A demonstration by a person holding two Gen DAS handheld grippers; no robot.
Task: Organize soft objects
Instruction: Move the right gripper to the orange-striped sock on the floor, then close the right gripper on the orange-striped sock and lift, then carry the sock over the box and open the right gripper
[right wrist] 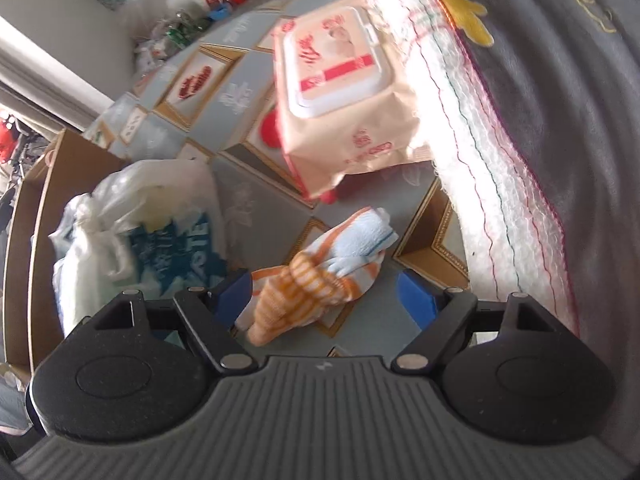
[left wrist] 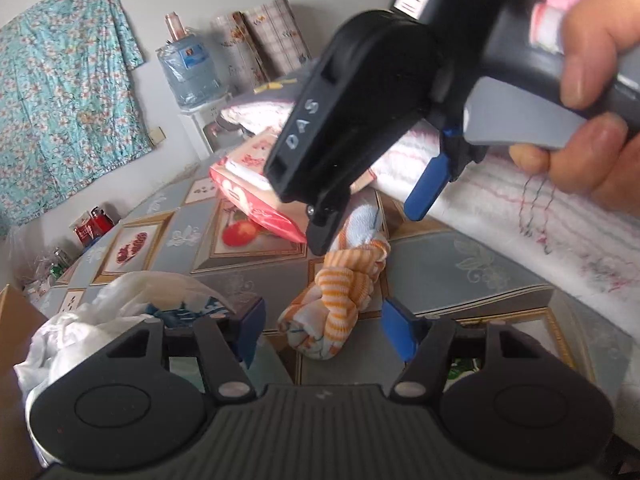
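A fruit-patterned tablecloth (left wrist: 440,252) covers the table, with the rolled orange-striped sock bundle (right wrist: 316,276) lying between the spread right gripper (right wrist: 324,300) fingers; only the left view, its left gripper (left wrist: 320,328) spread, shows the water jug (left wrist: 188,68)

The right gripper (left wrist: 360,224) is hiding much of the wipes pack (left wrist: 256,196); beside it, a towel (left wrist: 520,200) is running off-frame.
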